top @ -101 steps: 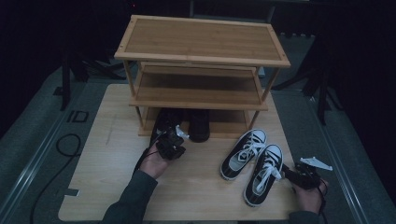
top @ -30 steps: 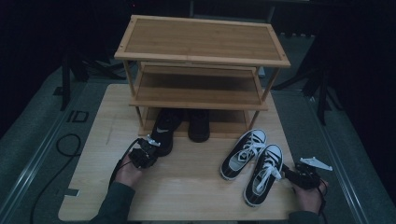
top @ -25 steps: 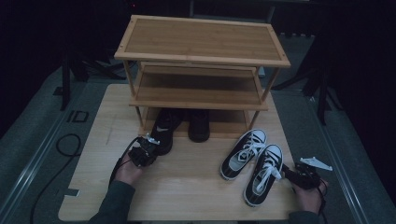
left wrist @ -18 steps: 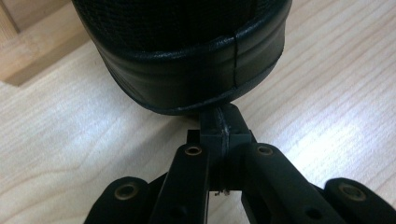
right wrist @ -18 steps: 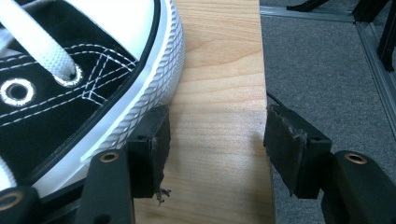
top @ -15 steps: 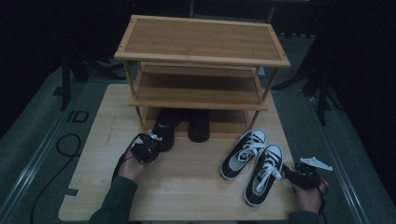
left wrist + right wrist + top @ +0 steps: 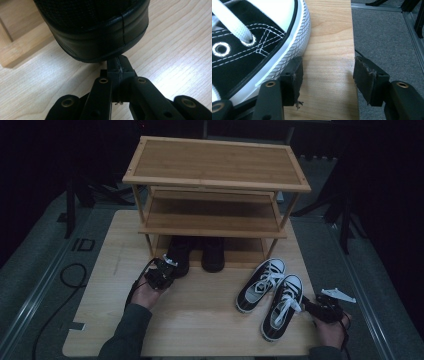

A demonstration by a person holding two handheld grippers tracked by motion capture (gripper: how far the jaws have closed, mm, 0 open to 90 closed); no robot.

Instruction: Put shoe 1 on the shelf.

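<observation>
A pair of black shoes stands in the lowest tier of the bamboo shoe rack [image 7: 215, 165], heels toward me: the left black shoe [image 7: 178, 257] and the right one [image 7: 213, 255]. My left gripper [image 7: 169, 266] is shut, with nothing between its jaws. In the left gripper view its tips [image 7: 119, 65] touch the heel of the left black shoe [image 7: 95, 30]. Two black-and-white sneakers [image 7: 261, 279] [image 7: 282, 305] lie on the wooden board at the right. My right gripper [image 7: 311, 306] stands open beside the nearer sneaker [image 7: 249, 37]. Its left jaw rests against the white sole, and only bare board lies between the jaws [image 7: 327, 75].
The wooden board [image 7: 200, 315] lies on grey carpet, and its right edge runs just beside the right gripper. The rack's two upper shelves are bare. A black cable [image 7: 75, 275] loops on the floor at the left. Dark stand legs rise behind the rack.
The left gripper, drawn back to the lower left a second ago, has moved up and right to the left black shoe's heel. The right hand and sneakers have not moved.
</observation>
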